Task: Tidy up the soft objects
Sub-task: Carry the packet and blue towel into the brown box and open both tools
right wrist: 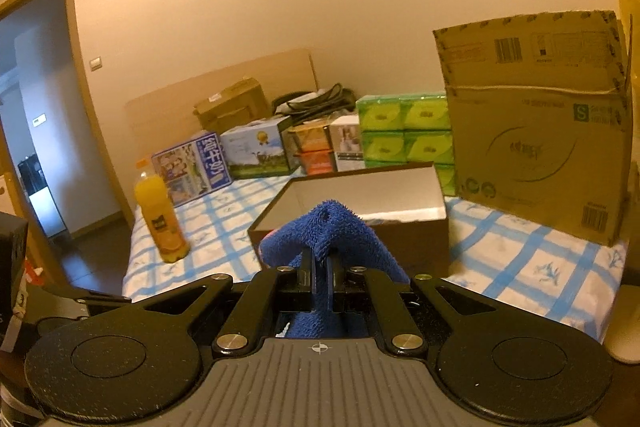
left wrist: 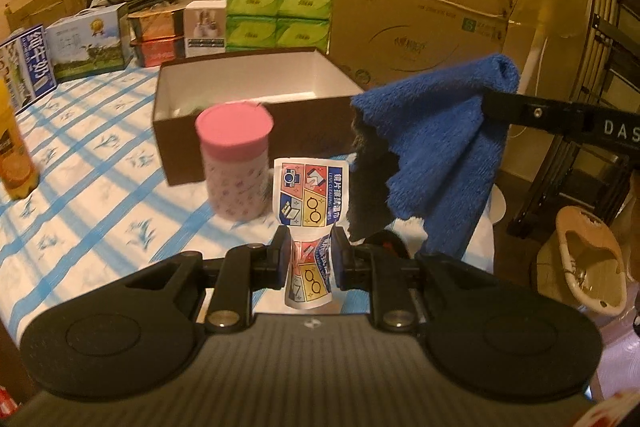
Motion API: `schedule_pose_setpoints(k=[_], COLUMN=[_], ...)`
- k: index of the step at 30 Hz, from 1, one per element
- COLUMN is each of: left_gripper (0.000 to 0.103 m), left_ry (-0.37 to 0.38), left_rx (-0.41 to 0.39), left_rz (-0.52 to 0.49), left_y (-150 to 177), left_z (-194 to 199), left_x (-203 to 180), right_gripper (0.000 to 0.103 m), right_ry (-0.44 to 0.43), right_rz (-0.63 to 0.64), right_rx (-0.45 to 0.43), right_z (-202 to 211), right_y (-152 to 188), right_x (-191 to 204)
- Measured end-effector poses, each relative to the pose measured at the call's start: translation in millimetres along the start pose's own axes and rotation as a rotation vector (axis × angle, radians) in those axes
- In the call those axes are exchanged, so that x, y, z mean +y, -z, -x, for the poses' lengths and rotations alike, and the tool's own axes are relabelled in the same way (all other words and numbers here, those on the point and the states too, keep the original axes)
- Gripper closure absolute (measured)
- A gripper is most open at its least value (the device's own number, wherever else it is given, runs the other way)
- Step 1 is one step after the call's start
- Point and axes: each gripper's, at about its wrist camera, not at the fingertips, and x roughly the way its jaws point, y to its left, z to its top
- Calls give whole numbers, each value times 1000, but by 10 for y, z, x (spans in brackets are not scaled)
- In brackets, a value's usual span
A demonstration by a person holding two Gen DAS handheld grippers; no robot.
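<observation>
We held the lens-wipe packet [left wrist: 310, 197] clamped in the left gripper [left wrist: 310, 255] and the blue microfibre cloth [left wrist: 436, 147] pinched in the right gripper [right wrist: 319, 263]. Both hung above the bed, near the open box [left wrist: 256, 83], apparently their destination.

My left claw [left wrist: 310, 251] is matte black: two rounded paddle plates with circular insets, linkage bars on silver pivot screws, blue pads on its fingers [left wrist: 339, 259], and a ribbed grey base bearing a small crosshair mark. My right claw [right wrist: 319, 267] matches, with white "DAS" lettering along its side.
</observation>
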Motion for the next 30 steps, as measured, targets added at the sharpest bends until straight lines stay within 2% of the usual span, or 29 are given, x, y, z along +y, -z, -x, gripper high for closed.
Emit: schedule_pose_setpoints(k=[8, 15, 21, 30], left_gripper=[84, 84, 84, 84], left_ry=[15, -4, -47, -118], left_rx=[-20, -32, -47, -75], left_rz=[18, 35, 66, 97], left_y=[-450, -853, -1215, -1819], left_z=[-364, -744, -1075, -1540], left_x=[-146, -185, -104, 106], right_gripper=[98, 98, 98, 98], right_ry=[-10, -21, -46, -96], right_rz=[10, 24, 34, 74], right_rx=[-25, -40, -75, -152], right_z=[-239, -599, -979, -1613], right_y=[-313, -612, -969, -1580], right_x=[-322, -610, -814, -920])
